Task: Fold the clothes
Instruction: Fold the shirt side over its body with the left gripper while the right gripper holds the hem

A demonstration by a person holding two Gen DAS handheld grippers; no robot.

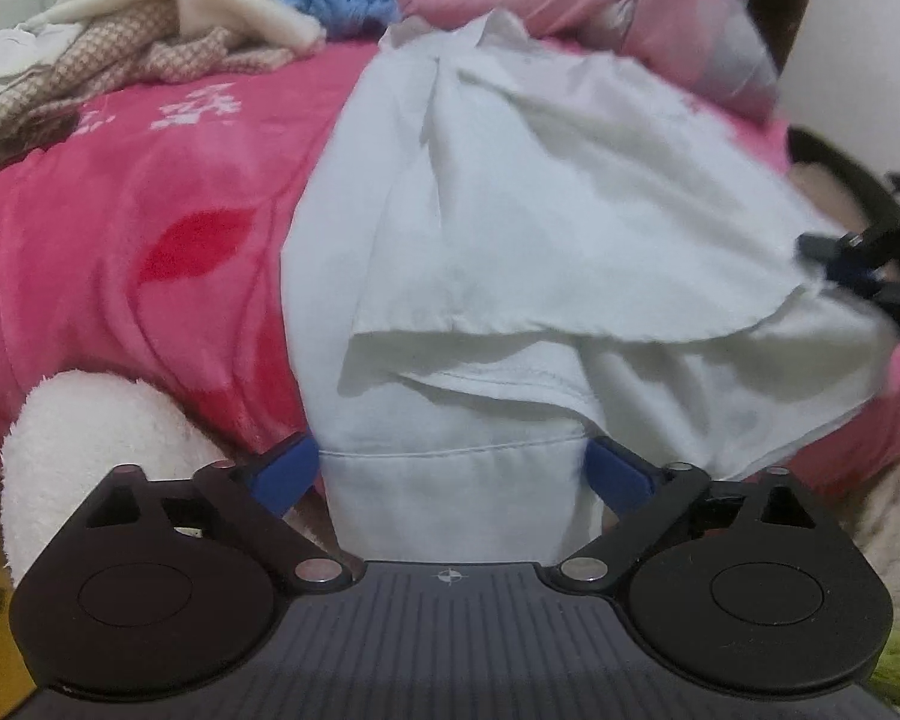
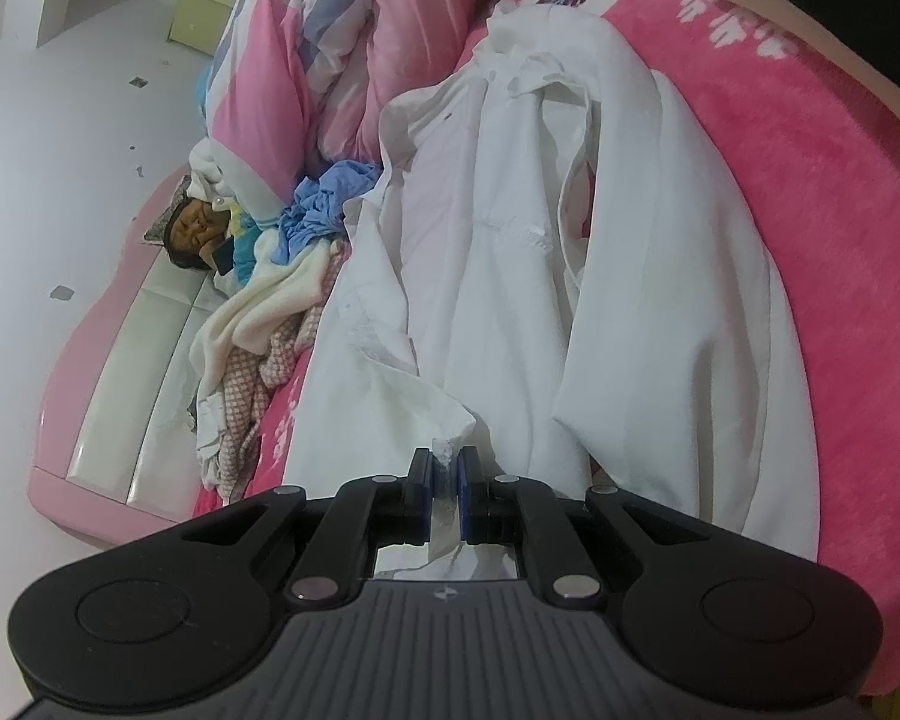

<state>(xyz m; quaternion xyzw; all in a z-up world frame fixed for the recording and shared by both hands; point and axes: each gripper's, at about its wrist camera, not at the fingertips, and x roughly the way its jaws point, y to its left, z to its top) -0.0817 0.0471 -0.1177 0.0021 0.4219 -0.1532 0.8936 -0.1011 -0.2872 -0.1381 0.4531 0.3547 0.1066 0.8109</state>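
Shirt (image 2: pixel 600 276) lies crumpled, barely folded, on the bed (image 2: pixel 810 150); its edge is pinched by the right hand-held gripper (image 2: pixel 447 483), the left hand-held gripper (image 1: pixel 453 471) spread about its hem.

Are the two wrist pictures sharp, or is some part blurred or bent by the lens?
Left wrist view: the white shirt is soft with motion blur, most at its right edge near the right gripper, while the left gripper looks sharp. Right wrist view: mostly sharp; the fisheye bends the pink bed frame and darkens the corners. Lighting is soft in both, without glare.
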